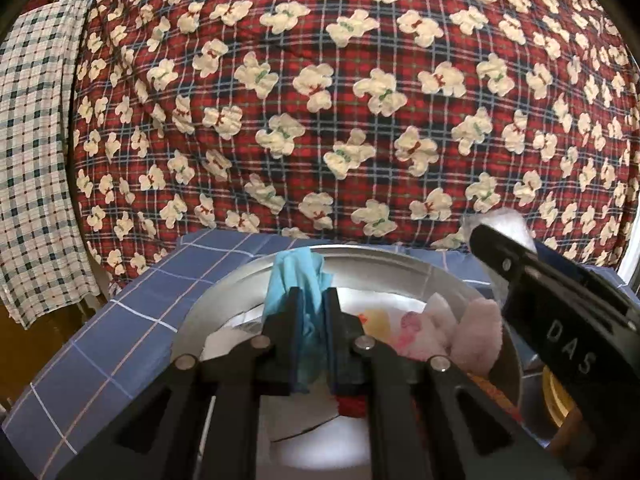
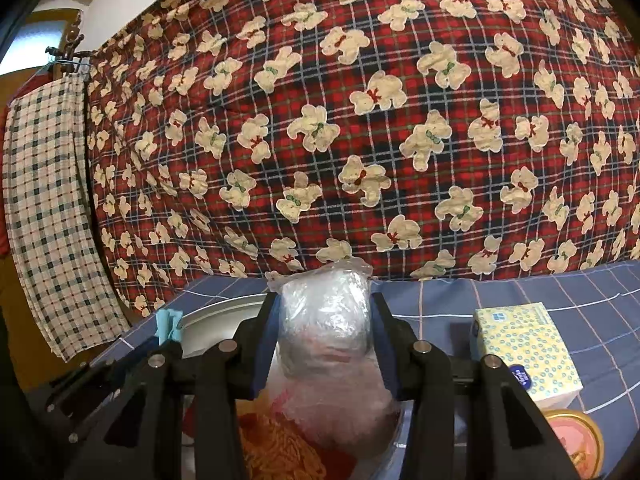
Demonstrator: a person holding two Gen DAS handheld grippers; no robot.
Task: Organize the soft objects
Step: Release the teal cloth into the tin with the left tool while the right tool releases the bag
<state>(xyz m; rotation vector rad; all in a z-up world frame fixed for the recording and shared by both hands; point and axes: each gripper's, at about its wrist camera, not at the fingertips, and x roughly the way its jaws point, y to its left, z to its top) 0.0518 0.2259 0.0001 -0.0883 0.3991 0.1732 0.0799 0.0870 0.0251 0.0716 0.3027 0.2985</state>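
Note:
My left gripper is shut on a light blue cloth and holds it above a metal basin. The basin holds soft things, among them a pink fluffy piece and white and pink cloths. My right gripper is shut on a clear plastic bag of soft stuff, over the basin's right side. The right gripper shows in the left wrist view at the right. The left gripper with the blue cloth shows at the left of the right wrist view.
The basin stands on a blue checked cover. A yellow tissue box and a round gold-rimmed tin lie to the right. A red plaid bear-print blanket hangs behind. A checked cloth hangs at the left.

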